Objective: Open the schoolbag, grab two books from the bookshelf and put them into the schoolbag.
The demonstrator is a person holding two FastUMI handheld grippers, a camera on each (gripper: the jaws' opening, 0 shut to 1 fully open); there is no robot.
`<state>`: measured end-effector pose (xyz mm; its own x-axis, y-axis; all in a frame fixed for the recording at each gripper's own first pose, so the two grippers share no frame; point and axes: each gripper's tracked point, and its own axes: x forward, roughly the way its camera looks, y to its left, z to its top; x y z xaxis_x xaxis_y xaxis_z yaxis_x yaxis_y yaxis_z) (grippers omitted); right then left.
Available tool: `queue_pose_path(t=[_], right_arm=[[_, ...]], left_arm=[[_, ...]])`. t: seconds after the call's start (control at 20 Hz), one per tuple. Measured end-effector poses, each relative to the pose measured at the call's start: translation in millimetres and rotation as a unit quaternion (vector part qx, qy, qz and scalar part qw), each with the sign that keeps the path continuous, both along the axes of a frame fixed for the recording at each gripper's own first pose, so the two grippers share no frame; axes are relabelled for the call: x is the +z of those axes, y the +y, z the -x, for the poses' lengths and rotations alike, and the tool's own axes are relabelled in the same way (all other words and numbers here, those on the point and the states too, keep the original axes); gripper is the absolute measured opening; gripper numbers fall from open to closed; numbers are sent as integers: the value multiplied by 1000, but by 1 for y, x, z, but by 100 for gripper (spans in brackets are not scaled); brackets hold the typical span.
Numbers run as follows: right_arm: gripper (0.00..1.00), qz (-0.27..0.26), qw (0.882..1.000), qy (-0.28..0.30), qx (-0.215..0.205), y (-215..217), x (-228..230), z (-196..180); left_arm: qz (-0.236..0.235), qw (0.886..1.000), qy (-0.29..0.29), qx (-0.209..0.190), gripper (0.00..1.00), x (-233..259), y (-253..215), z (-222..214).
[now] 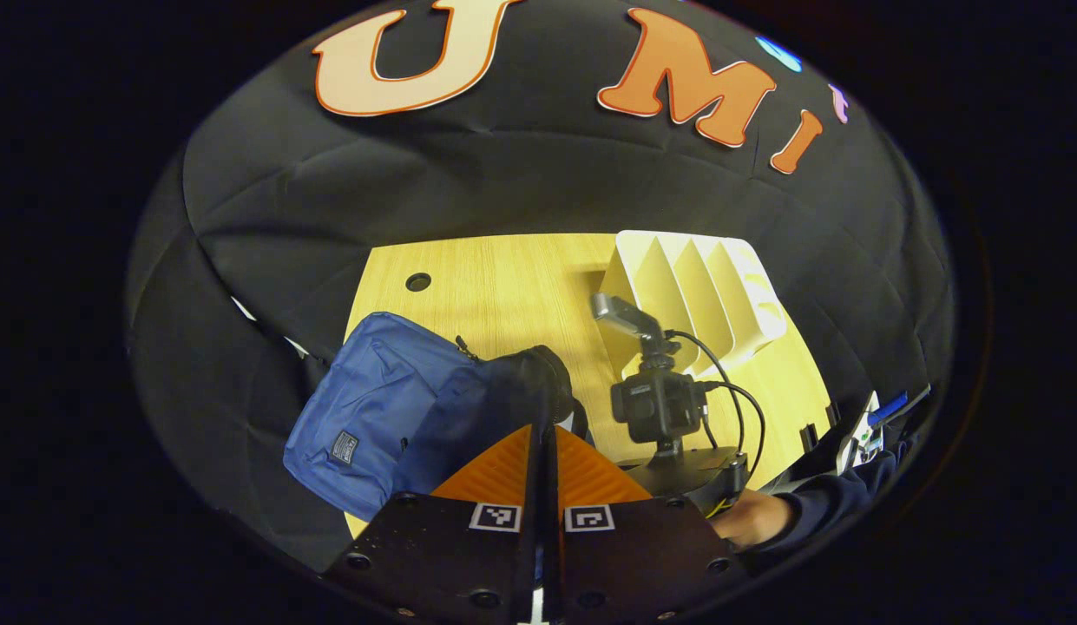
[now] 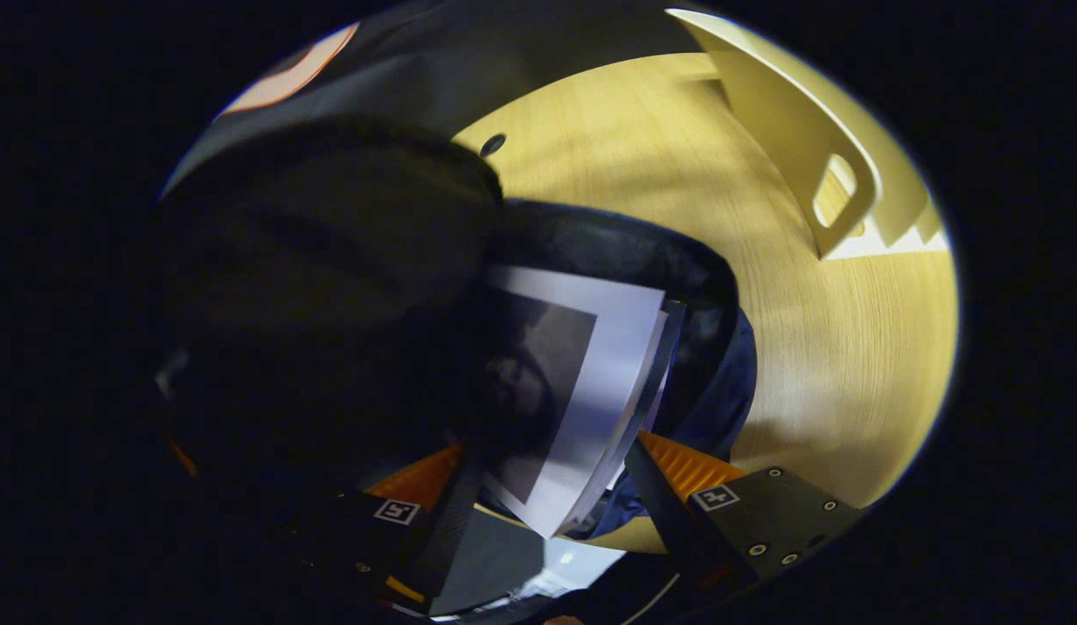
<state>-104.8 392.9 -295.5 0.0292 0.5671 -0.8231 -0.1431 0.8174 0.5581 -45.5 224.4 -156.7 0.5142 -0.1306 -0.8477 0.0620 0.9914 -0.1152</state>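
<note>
Right gripper view: book (image 2: 581,391) in schoolbag (image 2: 659,252), right fingers (image 2: 677,469) apart; left fingers (image 1: 503,469) clenched on schoolbag rim.

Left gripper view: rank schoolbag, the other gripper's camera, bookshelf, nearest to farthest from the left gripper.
1. Schoolbag: blue, at the left gripper jaws, reaching left.
2. Camera: right, mid-table.
3. Bookshelf: white, empty slots, far right by the booth wall.

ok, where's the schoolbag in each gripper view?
Left gripper view: schoolbag lower left of centre, lying on the table, its edge pinched in the fingers.
Right gripper view: its dark opening at centre, around the books.
Shared landmark: the white bookshelf on the wooden table.
</note>
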Motion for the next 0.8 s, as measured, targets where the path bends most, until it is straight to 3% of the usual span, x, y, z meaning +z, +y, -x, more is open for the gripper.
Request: queue_pose_path(t=[0.25, 0.45, 0.8], right_arm=[[97, -21, 999, 21, 29, -5, 4, 9], [97, -33, 999, 13, 18, -28, 27, -6], [97, -6, 991, -108, -77, -117, 66, -88]], left_arm=[[-1, 1000, -3, 5, 4, -1, 2, -1], [-4, 1000, -1, 2, 4, -3, -1, -1], [-3, 1000, 8, -1, 4, -9, -11, 2]])
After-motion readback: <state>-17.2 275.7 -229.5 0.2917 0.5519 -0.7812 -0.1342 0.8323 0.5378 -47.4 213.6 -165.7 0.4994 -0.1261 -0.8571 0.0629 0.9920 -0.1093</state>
